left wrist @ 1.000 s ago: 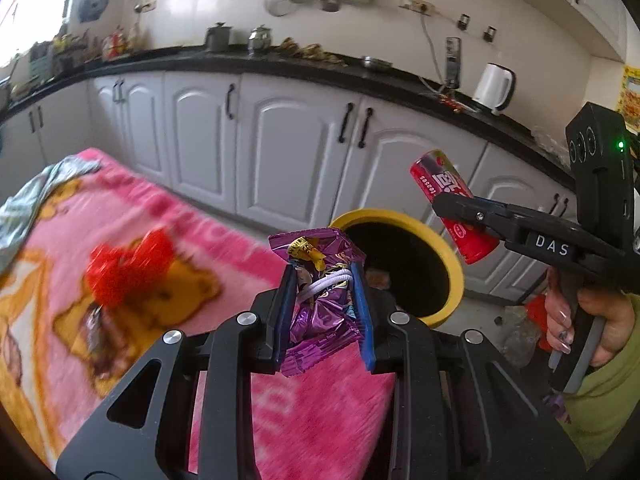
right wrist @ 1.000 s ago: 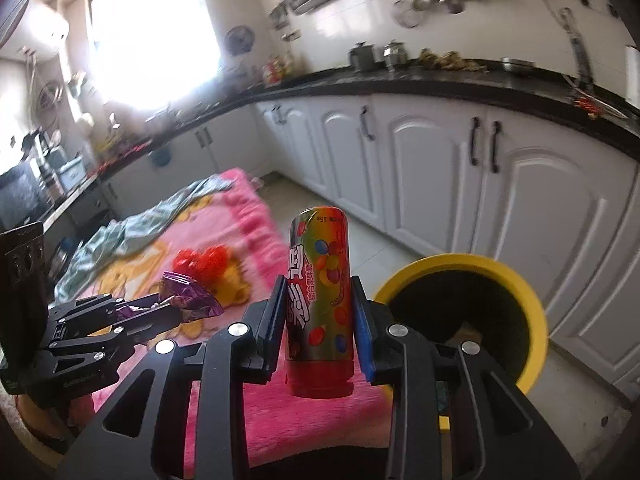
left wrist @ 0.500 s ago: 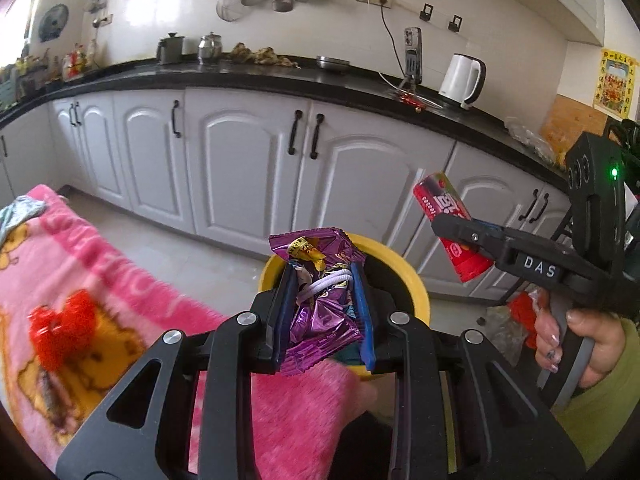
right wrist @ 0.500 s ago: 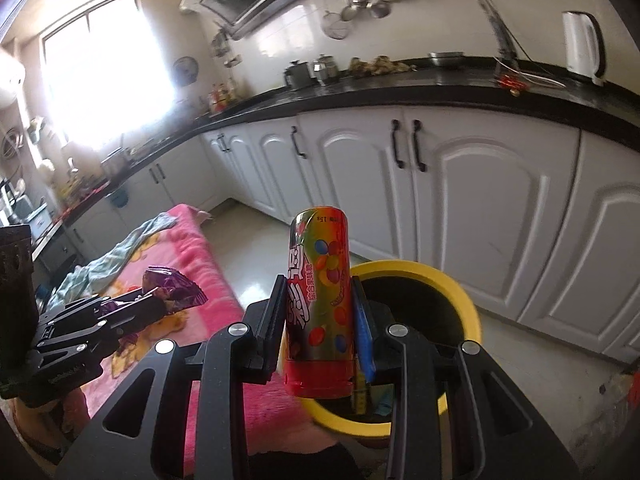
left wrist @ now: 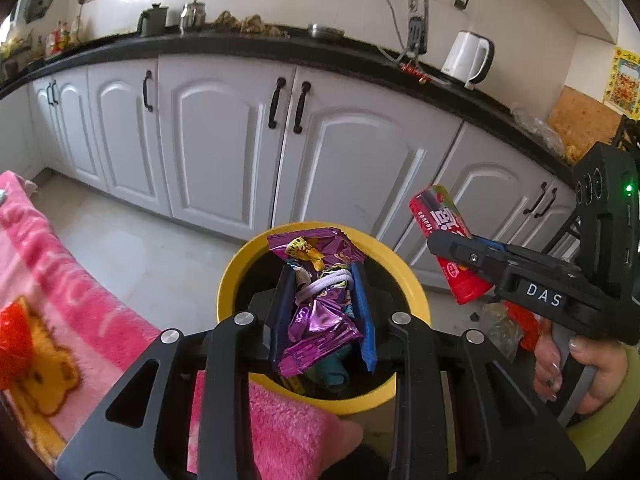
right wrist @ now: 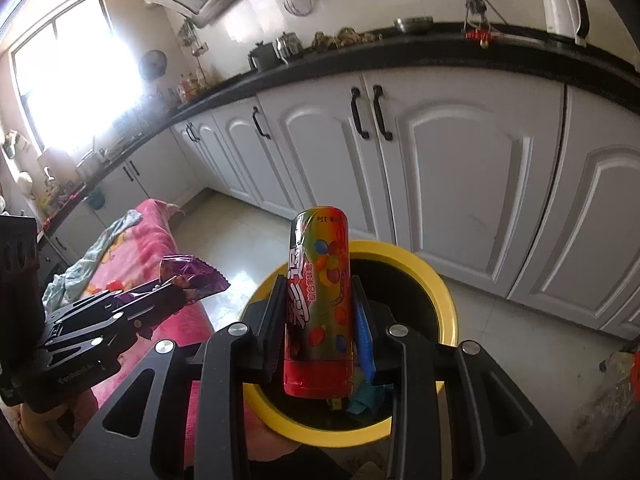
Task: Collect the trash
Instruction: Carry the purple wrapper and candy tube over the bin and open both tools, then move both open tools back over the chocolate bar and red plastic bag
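My left gripper (left wrist: 322, 312) is shut on a crumpled purple snack wrapper (left wrist: 320, 304), held right over the mouth of the yellow-rimmed bin (left wrist: 248, 264). My right gripper (right wrist: 318, 316) is shut on a red candy tube (right wrist: 318, 304) printed with coloured sweets, standing upright above the same yellow-rimmed bin (right wrist: 444, 296). In the left wrist view the candy tube (left wrist: 448, 240) and the right gripper (left wrist: 452, 246) hover just right of the bin. The right wrist view shows the left gripper (right wrist: 172, 294) with the purple wrapper (right wrist: 192, 278) left of the bin. Scraps of trash lie inside the bin.
A pink blanket (left wrist: 60, 288) with a cartoon print covers a surface left of the bin, touching its rim. White kitchen cabinets (left wrist: 224, 148) under a black counter run behind. A person's hand (left wrist: 576, 364) holds the right gripper's handle. Loose litter (right wrist: 616, 384) lies on the floor at right.
Both grippers have moved from over the pink blanket towards the bin and lower. The bin now sits directly under the wrapper and the tube; both grips are unchanged.
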{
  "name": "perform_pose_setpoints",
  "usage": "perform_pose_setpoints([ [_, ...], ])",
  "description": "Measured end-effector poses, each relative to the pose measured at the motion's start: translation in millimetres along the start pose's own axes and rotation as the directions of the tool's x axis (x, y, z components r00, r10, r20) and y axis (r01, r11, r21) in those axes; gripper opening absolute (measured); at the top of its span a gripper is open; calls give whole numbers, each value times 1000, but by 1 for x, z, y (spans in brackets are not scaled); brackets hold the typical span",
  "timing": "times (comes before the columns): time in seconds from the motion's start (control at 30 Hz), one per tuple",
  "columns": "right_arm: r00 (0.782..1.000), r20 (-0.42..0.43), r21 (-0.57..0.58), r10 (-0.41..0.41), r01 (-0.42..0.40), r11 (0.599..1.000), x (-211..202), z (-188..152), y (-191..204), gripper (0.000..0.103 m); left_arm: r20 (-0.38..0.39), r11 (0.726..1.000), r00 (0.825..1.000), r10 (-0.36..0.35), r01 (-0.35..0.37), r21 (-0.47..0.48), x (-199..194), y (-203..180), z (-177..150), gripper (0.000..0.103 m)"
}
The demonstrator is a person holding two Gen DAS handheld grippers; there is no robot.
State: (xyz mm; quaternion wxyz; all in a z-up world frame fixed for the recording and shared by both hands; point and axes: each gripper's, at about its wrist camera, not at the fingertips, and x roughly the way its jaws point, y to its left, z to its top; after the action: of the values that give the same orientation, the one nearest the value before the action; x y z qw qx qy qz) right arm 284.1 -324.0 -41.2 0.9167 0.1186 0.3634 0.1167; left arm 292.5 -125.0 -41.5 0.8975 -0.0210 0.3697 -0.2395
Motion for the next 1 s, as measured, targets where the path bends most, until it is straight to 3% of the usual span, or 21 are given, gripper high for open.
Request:
perform_pose_setpoints([
  [0.1,1000,-25,15,-7,8,1000,13,1,-3,32,-13,1000,1000,6,-7,-26,9,6,-1,31],
  [0.2,1000,-28,28,-14,15,1000,19,2,-5,45,-17,999,1000,6,-7,-43,13,11,-3,46],
  [0.23,999,-29,27,-14,14,1000,19,2,-7,45,-19,999,1000,5,-6,-45,13,13,-3,50],
  [0.6,1000,-12,-30,22,-22,999,3,-4,23,52,9,992,997,71,-70,-103,-24,43,-14,68],
  [1.0,994,-19,-208,103,-105,972,-2,-10,110,60,72,956,972,222,-202,-215,-109,111,-45,85],
])
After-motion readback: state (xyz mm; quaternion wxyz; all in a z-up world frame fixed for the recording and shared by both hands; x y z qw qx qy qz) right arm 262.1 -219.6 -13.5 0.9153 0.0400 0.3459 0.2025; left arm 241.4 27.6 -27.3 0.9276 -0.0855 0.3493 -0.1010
